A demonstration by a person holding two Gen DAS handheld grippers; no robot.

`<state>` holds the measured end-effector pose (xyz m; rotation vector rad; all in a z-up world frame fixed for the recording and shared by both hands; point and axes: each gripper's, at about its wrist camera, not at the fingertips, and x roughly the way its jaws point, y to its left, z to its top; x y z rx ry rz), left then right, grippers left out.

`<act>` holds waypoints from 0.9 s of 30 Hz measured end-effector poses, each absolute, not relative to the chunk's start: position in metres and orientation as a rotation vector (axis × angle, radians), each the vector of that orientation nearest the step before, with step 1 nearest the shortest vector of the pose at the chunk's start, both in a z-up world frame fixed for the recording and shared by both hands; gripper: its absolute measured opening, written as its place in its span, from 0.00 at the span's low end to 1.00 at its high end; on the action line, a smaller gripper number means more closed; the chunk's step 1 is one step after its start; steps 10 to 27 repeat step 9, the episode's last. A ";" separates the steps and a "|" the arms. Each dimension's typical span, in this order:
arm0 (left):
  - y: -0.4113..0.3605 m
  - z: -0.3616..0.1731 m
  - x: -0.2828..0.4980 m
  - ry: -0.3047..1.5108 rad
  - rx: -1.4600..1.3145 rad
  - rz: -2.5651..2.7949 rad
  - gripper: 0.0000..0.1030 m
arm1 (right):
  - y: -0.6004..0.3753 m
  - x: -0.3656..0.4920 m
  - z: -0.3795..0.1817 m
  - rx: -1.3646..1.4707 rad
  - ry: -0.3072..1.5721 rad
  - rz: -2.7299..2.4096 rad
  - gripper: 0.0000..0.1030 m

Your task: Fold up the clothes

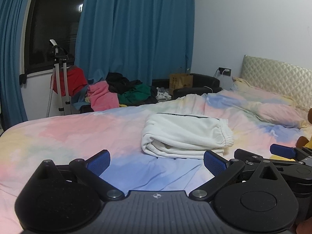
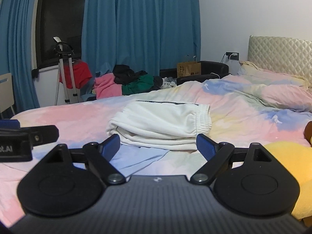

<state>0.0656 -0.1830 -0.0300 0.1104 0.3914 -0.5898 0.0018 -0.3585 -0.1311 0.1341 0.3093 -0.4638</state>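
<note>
White trousers (image 1: 185,134) lie folded in a flat stack on the pastel bedspread (image 1: 78,136), elastic waistband to the right; they also show in the right wrist view (image 2: 161,124). My left gripper (image 1: 156,161) is open and empty, just short of the stack's near edge. My right gripper (image 2: 158,146) is open and empty, its blue pads (image 2: 206,146) on either side of the stack's near edge, not touching. The right gripper shows at the right of the left view (image 1: 282,152); the left gripper shows at the left of the right view (image 2: 19,136).
A pile of pink, green and black clothes (image 2: 128,83) lies beyond the bed by blue curtains (image 2: 140,25). A garment steamer stand (image 2: 66,74) with a red garment stands at the left. Yellow cloth (image 2: 288,163) and a brown plush toy (image 2: 309,130) lie at right. The headboard (image 2: 282,52) is at far right.
</note>
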 end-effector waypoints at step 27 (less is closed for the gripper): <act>-0.182 -0.030 0.062 0.393 0.120 -0.587 1.00 | -0.363 0.000 -0.131 0.161 0.311 -0.476 0.84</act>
